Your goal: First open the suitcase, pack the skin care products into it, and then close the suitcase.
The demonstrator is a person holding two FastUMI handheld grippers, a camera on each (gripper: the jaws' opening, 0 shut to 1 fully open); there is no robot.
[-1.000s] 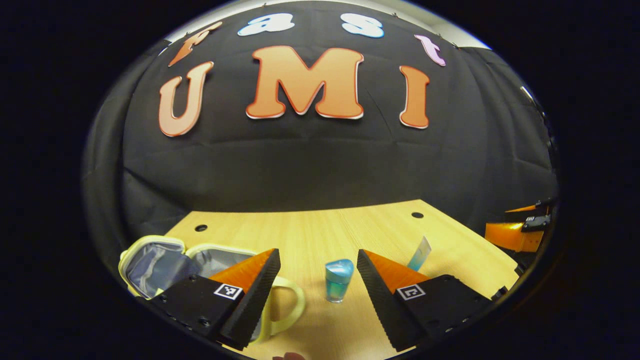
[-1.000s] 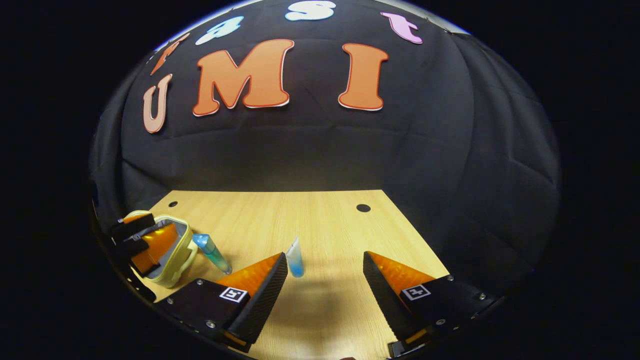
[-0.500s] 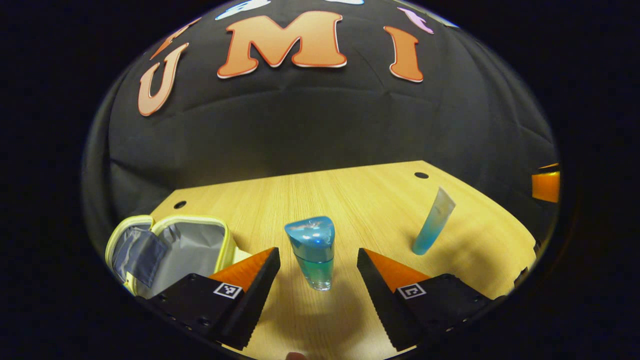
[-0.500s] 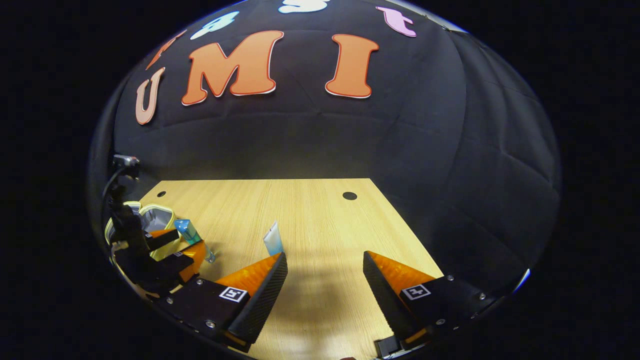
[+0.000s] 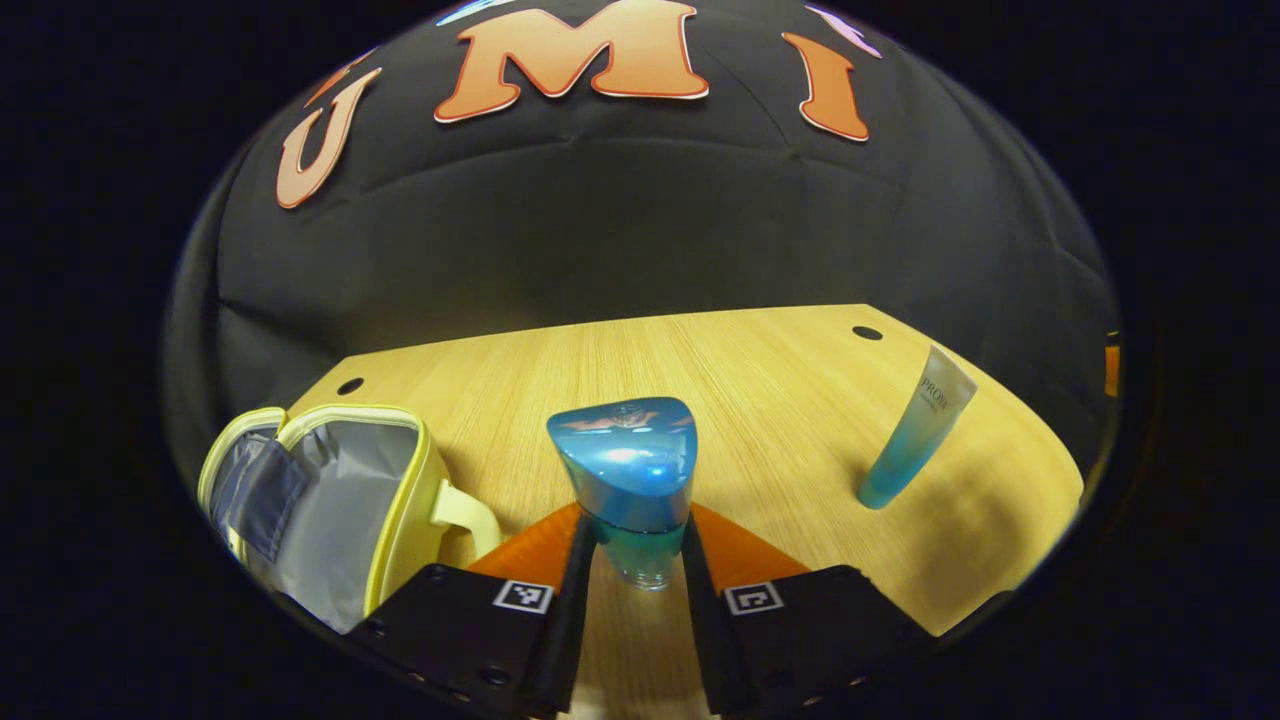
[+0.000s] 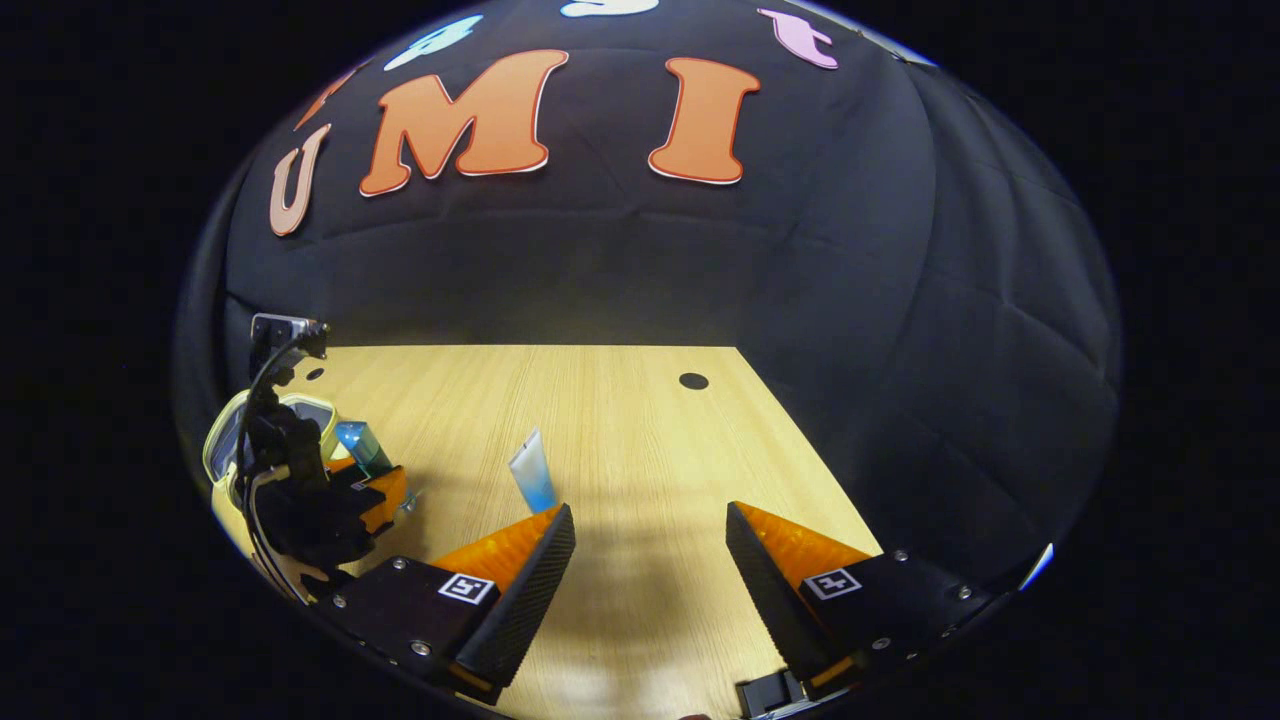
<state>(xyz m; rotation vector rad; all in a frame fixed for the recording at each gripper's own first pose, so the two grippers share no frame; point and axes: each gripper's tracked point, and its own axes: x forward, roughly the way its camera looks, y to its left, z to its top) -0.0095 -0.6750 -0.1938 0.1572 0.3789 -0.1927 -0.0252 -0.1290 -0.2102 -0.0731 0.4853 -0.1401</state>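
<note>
Yellow-trimmed suitcase [image 5: 340,500] open, grey-lined; left claw [image 5: 634,560] pinching blue bottle [image 5: 628,480]; right claw [image 6: 648,560] spread.

A big black cloth wall [image 6: 620,270] stands behind a light wooden table [image 6: 620,440]. The table has small round dark holes [image 6: 693,381] near its back edge. Bright light falls on the front of the table.

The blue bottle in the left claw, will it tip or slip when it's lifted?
The blue bottle looks top-heavy under its wide cap, so it may tilt. The left claw grips low on the clear base, probably slick. It seems rigid.
</note>
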